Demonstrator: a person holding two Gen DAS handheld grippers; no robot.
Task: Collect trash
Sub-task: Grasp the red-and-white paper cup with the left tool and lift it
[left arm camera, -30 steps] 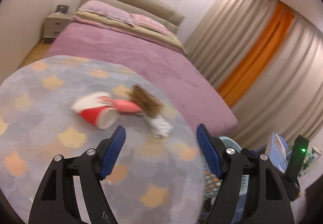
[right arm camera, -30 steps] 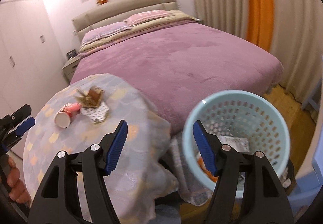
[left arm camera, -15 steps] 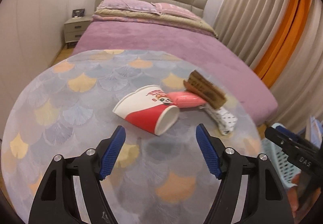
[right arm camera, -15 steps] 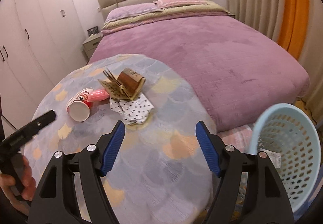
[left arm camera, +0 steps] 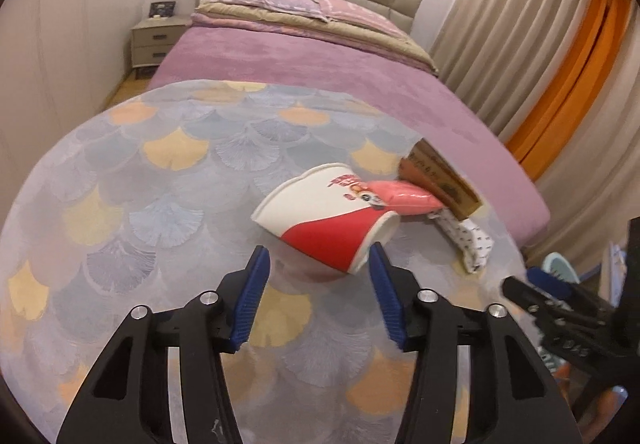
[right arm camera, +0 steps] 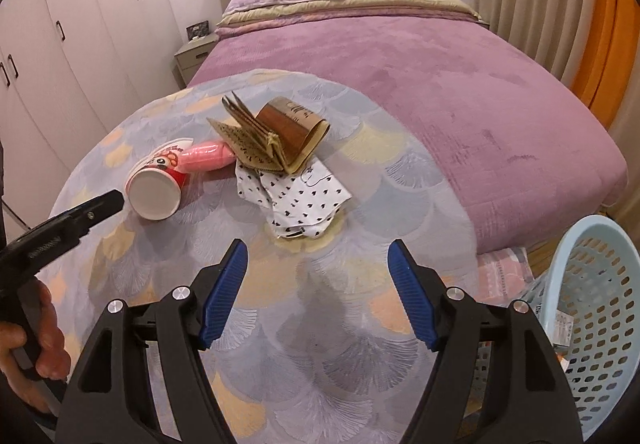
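The left gripper [left arm camera: 316,270] is coming in low over the round table [left arm camera: 168,204] with its jaws apart, and they have just been closing in; the base end of the tipped paper cup [left arm camera: 328,222] is sitting right at the blue tips, though the pads are not pressing on it yet. To do this well I would say the pads should be straddling the cup across its red lower band, squeezing gently so the thin wall is not buckling, and lifting straight up so the pink packet [left arm camera: 404,196] tucked against it is not dragged along. The cup is lying on its side near the middle of the table, white above and red below with a cartoon print, its rim slightly crushed. Beside it are lying a brown folded card [right arm camera: 280,136] and a crumpled white wrapper with dark hearts [right arm camera: 296,200]. The right gripper [right arm camera: 316,284] is hanging wide open and empty just short of that wrapper, with the pale blue basket [right arm camera: 600,284] waiting on the floor to its right.
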